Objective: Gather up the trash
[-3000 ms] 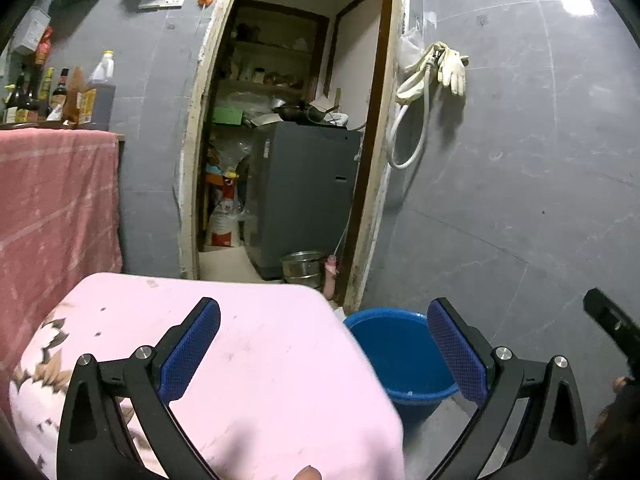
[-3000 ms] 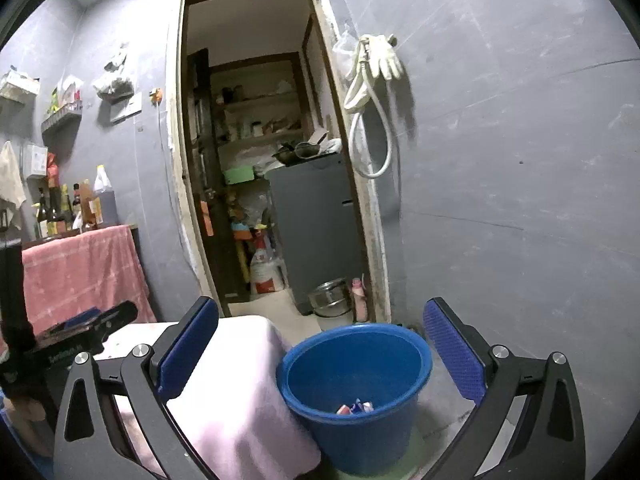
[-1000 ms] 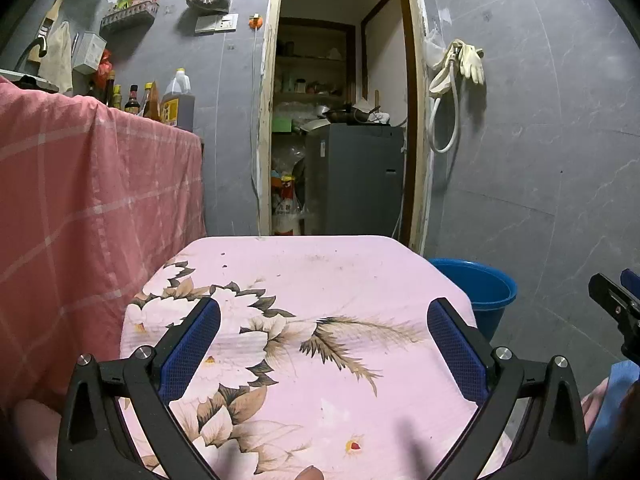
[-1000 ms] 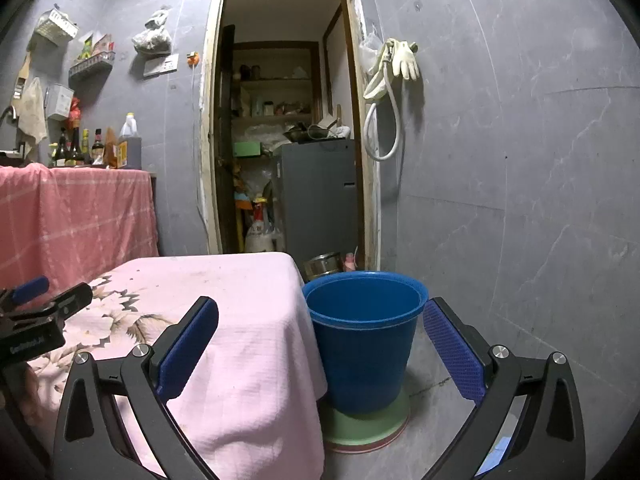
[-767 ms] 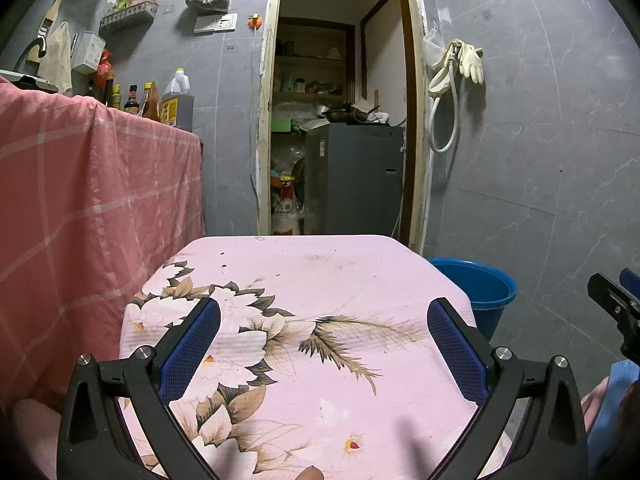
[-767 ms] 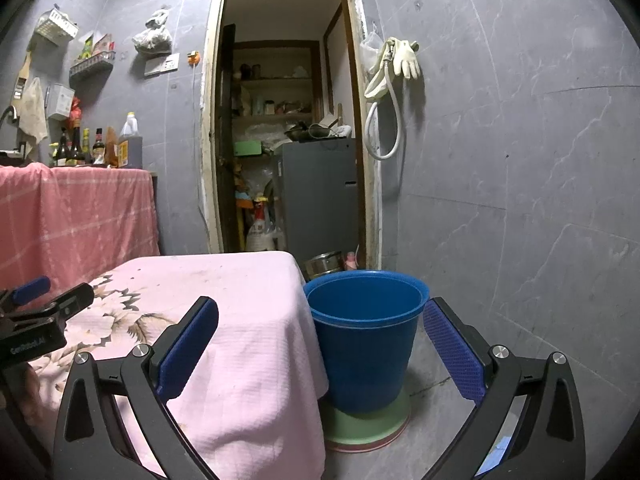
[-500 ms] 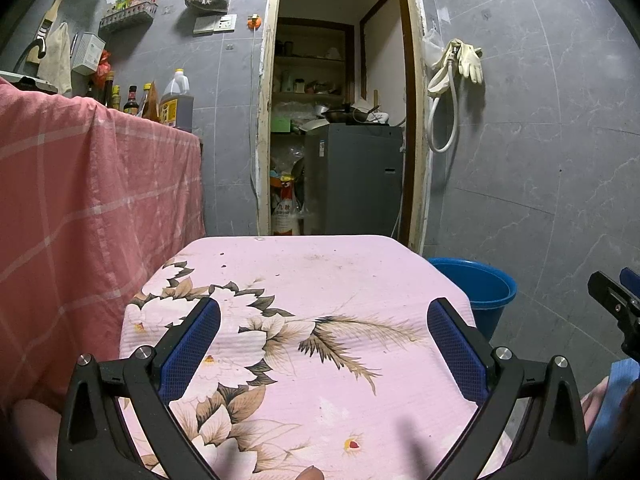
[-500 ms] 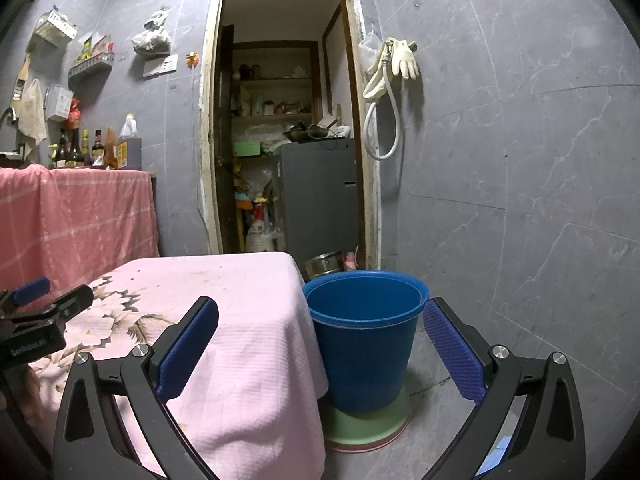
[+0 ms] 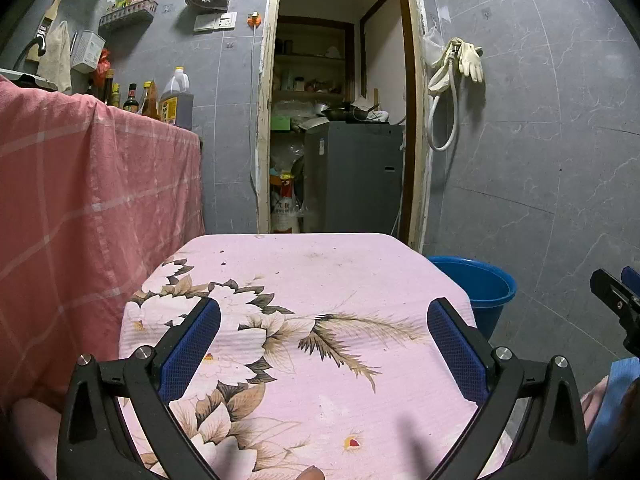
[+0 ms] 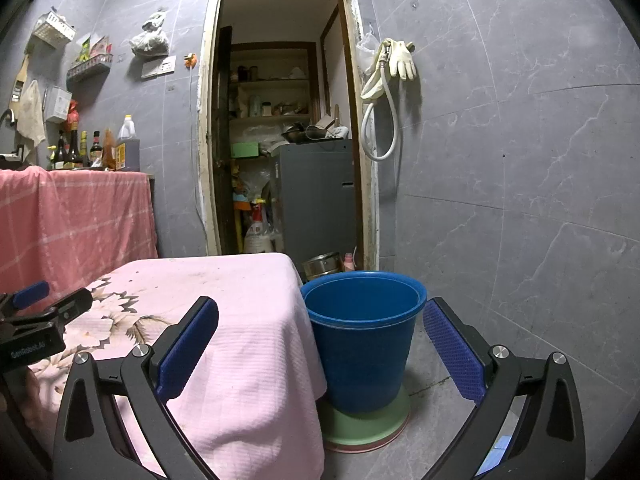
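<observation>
In the left wrist view we see our left hand-held gripper (image 9: 323, 334) spread wide and holding nothing at the bottom of the frame, over the desk (image 9: 320, 280) with its pink flowered cloth, while the blue bucket (image 9: 478, 292) peeks out past the desk's right edge at centre right and the tip of the right hand-held gripper (image 9: 618, 304) enters at the right edge. In the right wrist view our right hand-held gripper (image 10: 320, 338) is likewise wide and empty at the bottom, the blue bucket (image 10: 362, 336) stands between its fingers in the lower centre on a green base (image 10: 366, 426) on the floor, just beside the desk (image 10: 240, 320), which fills the lower left. We can see no loose trash on the cloth, and the bucket's inside is hidden from this height.
</observation>
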Demonstrator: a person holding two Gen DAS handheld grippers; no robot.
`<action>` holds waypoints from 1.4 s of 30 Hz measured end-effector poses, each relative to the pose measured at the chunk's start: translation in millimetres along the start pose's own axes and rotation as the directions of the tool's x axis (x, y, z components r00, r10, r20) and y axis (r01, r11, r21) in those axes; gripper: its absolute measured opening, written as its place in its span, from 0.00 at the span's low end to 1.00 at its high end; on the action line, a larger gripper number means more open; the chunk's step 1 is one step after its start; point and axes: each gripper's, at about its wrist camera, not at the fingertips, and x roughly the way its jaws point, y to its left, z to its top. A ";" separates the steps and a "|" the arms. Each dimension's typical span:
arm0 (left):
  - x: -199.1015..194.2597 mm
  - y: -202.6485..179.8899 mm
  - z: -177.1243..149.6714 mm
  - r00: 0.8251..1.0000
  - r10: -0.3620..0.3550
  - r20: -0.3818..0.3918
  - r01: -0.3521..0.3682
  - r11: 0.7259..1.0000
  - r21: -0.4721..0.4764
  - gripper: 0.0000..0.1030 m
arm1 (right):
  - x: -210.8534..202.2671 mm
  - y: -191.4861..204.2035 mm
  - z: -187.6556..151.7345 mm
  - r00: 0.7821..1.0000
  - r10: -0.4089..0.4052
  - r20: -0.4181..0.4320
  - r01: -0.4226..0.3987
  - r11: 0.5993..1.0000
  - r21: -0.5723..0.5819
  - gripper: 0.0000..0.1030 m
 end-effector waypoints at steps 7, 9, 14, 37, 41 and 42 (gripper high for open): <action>0.1 0.0 0.1 1.000 0.000 0.000 0.000 1.000 -0.001 0.99 | -0.2 0.0 0.1 1.000 0.000 0.001 0.000 1.000 0.001 1.00; 0.0 -0.2 0.1 1.000 0.000 -0.001 0.000 1.000 0.000 0.99 | 0.1 -0.2 -0.1 1.000 -0.001 -0.001 0.001 1.000 0.000 1.00; 0.0 0.0 0.1 1.000 0.000 0.000 0.000 1.000 -0.001 0.98 | 0.1 -0.2 -0.1 1.000 0.000 -0.001 0.000 1.000 0.000 1.00; 1.2 2.6 -0.8 1.000 -0.002 -0.005 0.002 1.000 0.002 0.99 | 0.3 -1.5 0.0 1.000 0.000 0.000 0.000 1.000 0.001 1.00; 1.7 4.2 -1.2 1.000 -0.003 -0.005 0.003 1.000 0.001 0.99 | 0.2 -1.6 -0.1 1.000 0.000 0.000 0.000 1.000 0.001 1.00; 1.8 4.4 -1.3 1.000 -0.003 -0.006 0.003 1.000 0.001 0.98 | 0.3 -1.6 0.0 1.000 0.000 -0.001 0.000 1.000 0.001 1.00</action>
